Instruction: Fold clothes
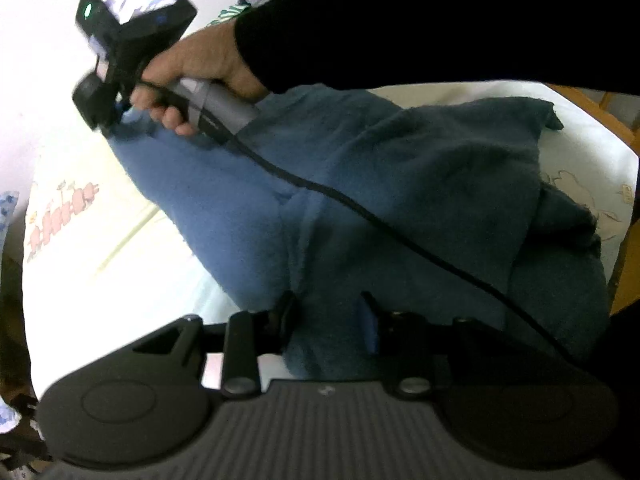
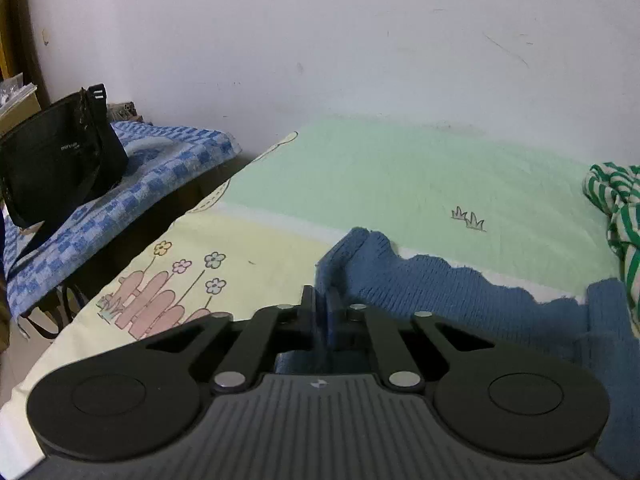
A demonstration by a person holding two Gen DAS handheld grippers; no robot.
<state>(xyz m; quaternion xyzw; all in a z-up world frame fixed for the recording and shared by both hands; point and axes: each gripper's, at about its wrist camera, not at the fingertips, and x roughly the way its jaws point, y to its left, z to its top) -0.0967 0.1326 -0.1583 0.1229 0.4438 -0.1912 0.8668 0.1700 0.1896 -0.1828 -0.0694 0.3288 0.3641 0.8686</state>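
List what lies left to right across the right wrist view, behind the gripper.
Black bag → blue checked cloth → flower print on the sheet → blue sweater → green striped garment.

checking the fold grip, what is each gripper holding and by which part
The right gripper is shut on the blue sweater at its ribbed edge. The left gripper has the sweater between open jaws, gripping nothing.

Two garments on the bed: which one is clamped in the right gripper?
The blue knit sweater: the right gripper is shut on its ribbed edge. The green-and-white striped garment lies apart at the right, untouched.
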